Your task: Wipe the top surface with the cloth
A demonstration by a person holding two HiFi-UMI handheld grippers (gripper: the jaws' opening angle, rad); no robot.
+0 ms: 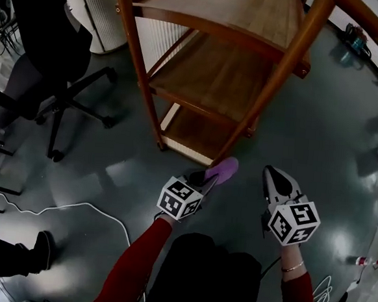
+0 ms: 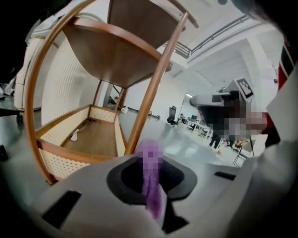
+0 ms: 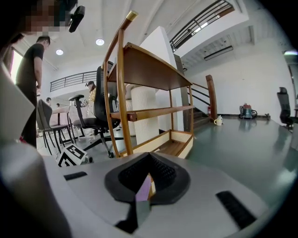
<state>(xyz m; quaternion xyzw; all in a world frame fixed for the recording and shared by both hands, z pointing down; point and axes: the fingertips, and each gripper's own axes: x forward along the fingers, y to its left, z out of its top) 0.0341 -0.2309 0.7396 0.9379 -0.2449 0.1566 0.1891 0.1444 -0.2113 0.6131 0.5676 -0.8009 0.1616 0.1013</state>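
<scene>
Poking from the left gripper (image 1: pixel 204 177), the purple cloth (image 1: pixel 222 170) looks bunched

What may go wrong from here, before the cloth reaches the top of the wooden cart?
1. The left gripper pinches only a narrow part of the purple cloth; it may slip out under wiping pressure.
2. The cloth is down by the bottom shelf, not the top shelf; the wrong level may get wiped.
3. A white cable lies on the floor; feet may catch it.
</scene>
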